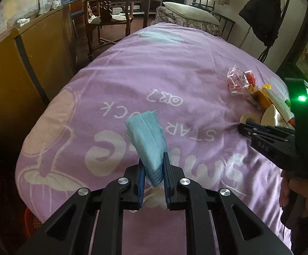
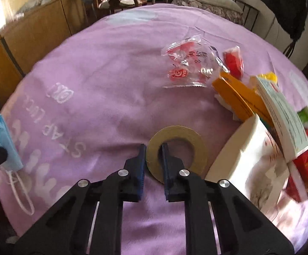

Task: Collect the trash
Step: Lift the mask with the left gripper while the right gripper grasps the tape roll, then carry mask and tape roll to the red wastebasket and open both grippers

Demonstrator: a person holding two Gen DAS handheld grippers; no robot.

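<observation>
Two claws at work over a lilac blanket [image 1: 175, 63], mid-sweep of a bedtop cleanup. Left gripper [image 1: 154, 165] clamped on a folded blue mask [image 1: 147, 140], held upright and clear of the fabric, ear loops dangling below in the right view, likely lifted so it can be carried off without snagging. Right gripper [image 2: 152, 148] astride the rim of a tape ring [image 2: 177, 148] lying flat on the blanket: one finger outside the ring, the other in its hole, still slightly apart and seemingly not yet pinching the cardboard wall, probably the only edge thin enough to grip. Just beyond, the rest of the trash heaped together: a clear wrapper [image 2: 187, 63], an orange box [image 2: 236, 97], a white carton [image 2: 249, 159] and a leaflet [image 2: 281, 114] leaning on it. Next squeeze judged to need care, lest the ring slide on soft cloth.
</observation>
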